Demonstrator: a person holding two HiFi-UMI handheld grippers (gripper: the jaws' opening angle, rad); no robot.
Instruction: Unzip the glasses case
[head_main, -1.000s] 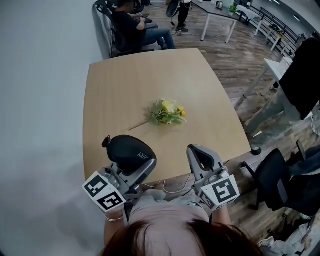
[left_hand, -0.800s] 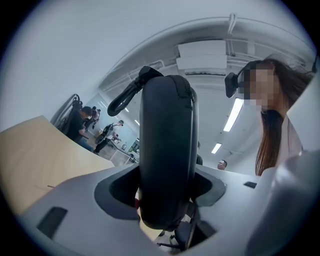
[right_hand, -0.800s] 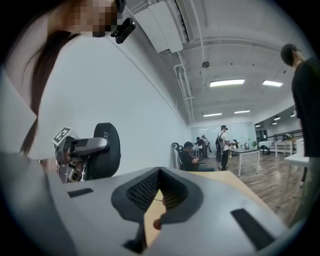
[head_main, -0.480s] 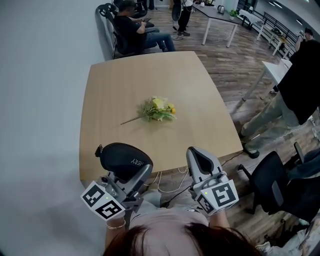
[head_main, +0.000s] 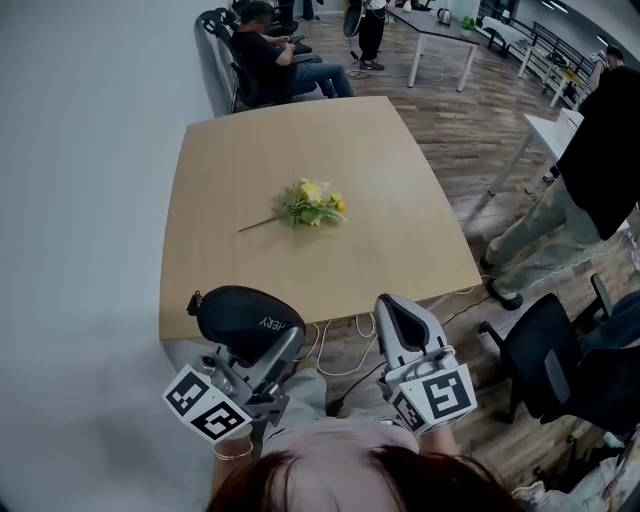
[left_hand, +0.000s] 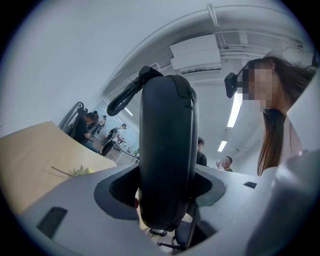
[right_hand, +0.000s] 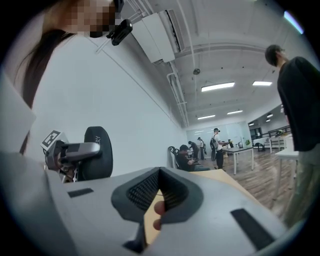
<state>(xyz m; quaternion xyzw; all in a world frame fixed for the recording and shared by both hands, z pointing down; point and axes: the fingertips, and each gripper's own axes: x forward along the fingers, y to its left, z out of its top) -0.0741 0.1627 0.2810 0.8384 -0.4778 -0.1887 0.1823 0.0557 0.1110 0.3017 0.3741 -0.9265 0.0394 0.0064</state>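
Observation:
The black oval glasses case (head_main: 240, 312) hangs in the air just off the near edge of the wooden table (head_main: 400, 210), with my left gripper (head_main: 262, 345) shut on its lower end. In the left gripper view the case (left_hand: 167, 145) stands upright between the two jaws, zipper seam along its right side and a black loop at its top. My right gripper (head_main: 405, 318) floats level to the case's right, apart from it, jaws closed tip to tip and empty. The right gripper view shows the case (right_hand: 97, 152) off to the left, held by the other gripper.
A small bunch of yellow flowers (head_main: 312, 205) lies mid-table. A person sits on a chair (head_main: 270, 55) beyond the far edge, and another stands at the right (head_main: 600, 150). A black office chair (head_main: 545, 350) is at the right, white cables (head_main: 345, 345) hang below the near edge, and a wall is on the left.
Both grippers and the held case have drawn back from over the table's near edge to just off it. The flowers now lie farther away.

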